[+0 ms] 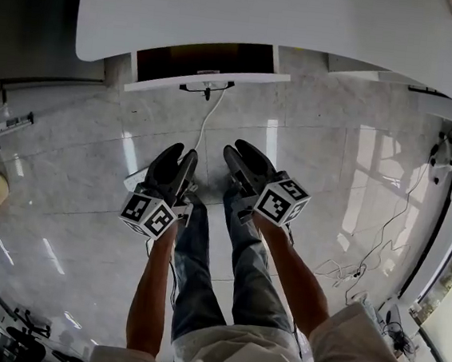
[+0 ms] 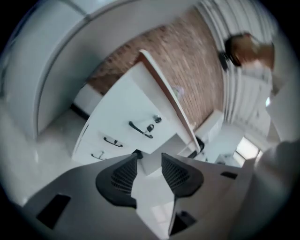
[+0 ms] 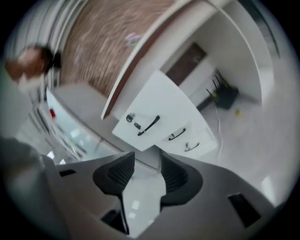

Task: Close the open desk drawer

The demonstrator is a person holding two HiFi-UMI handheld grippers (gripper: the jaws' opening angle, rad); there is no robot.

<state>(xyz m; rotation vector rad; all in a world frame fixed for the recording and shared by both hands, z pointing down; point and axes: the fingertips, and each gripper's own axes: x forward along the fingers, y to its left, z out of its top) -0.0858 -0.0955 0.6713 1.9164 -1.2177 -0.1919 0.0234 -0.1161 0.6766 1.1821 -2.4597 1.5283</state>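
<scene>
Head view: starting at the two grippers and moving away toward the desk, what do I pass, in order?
Left gripper and right gripper, side by side → white cable on the floor → open drawer → desk top.

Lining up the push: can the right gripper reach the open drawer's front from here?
Probably yes. The right gripper, jaws open and empty, points at the drawer front with only bare floor and a thin white cable between; nothing blocks it.

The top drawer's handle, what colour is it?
Black. The handle stands out on the white drawer front, clearest in the left gripper view.
</scene>
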